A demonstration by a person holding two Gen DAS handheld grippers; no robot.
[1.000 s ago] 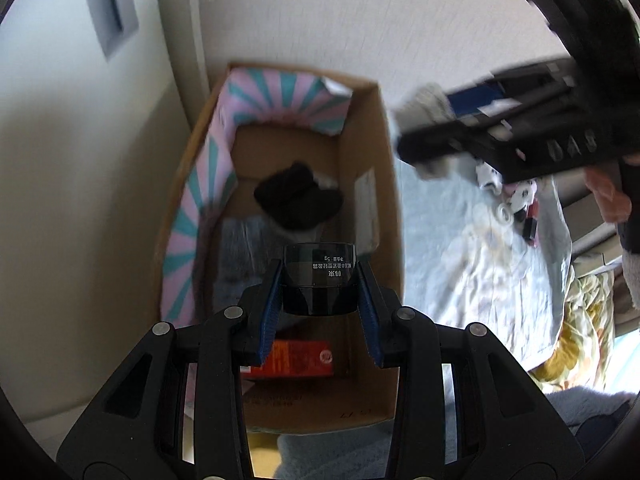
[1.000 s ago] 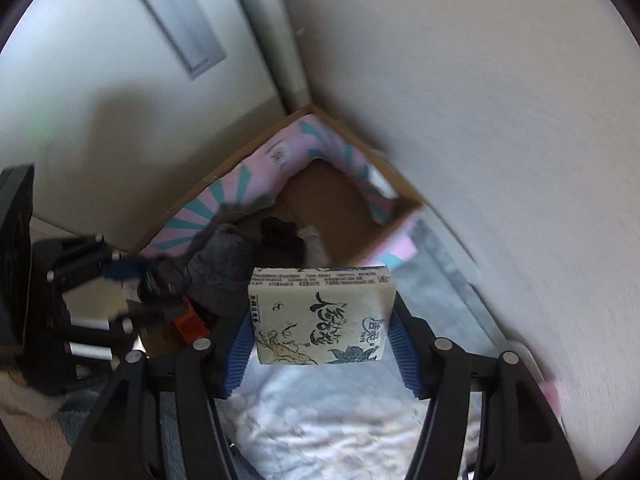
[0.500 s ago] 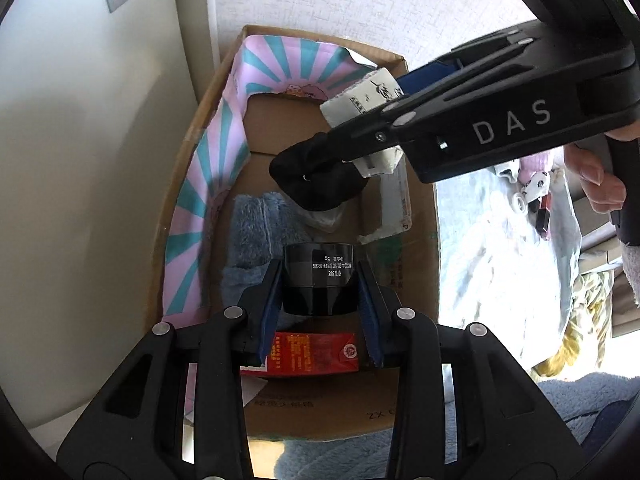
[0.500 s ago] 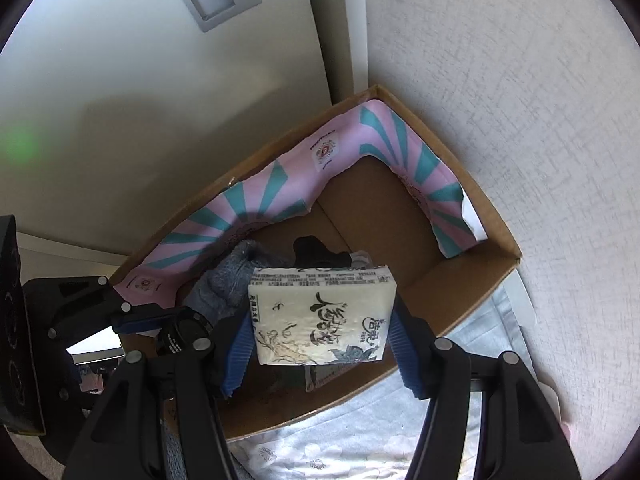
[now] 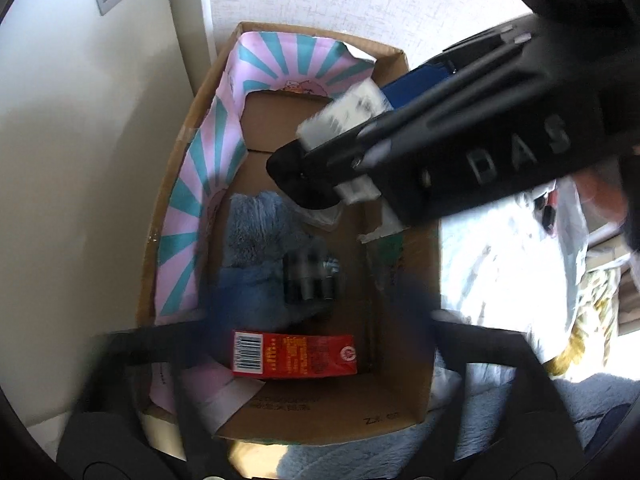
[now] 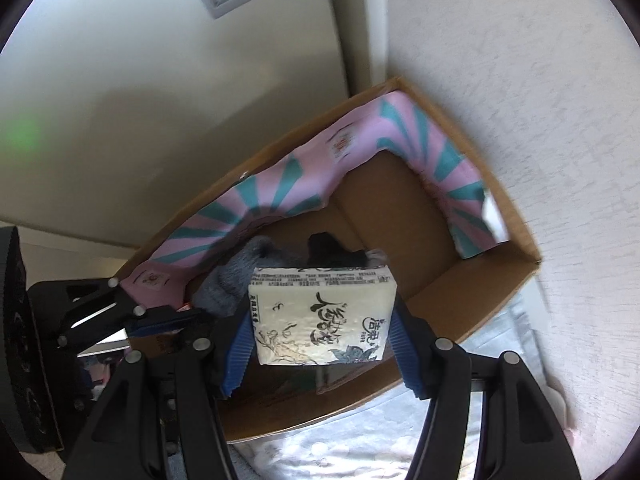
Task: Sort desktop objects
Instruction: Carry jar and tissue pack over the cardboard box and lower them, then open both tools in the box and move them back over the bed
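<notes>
Here, two fisheye views looking steeply down into an open cardboard box [image 5: 400, 216] w/ a pink-and-teal striped lining [image 5: 188, 208] along its left and far walls.

Left wrist view: the left gripper [image 5: 316, 316] is motion-blurred at the bottom of the frame. Its jaws have just been opening and now stand wide, nothing between them. A small black cylinder [image 5: 306, 280], blurred, is inside the box just above the jaws, over a grey-blue fluffy cloth [image 5: 256, 232]; can't tell if it has come to rest. A red carton [image 5: 294, 354] w/ a barcode lies flat on the box floor at the near end. Upper right, the right gripper's black body crosses over the box, a hand [image 5: 600, 196] behind it. Right of the box is a pale patterned sheet [image 5: 500, 264].

Right wrist view: the right gripper [image 6: 322, 332] has a white tissue pack [image 6: 322, 314] w/ black calligraphy between its blue pads [image 6: 238, 350]. Jaws have just been opening slightly; the pads are at the pack's sides, about half open. The pack hangs over the box's near-right part. The left gripper shows at far left.
</notes>
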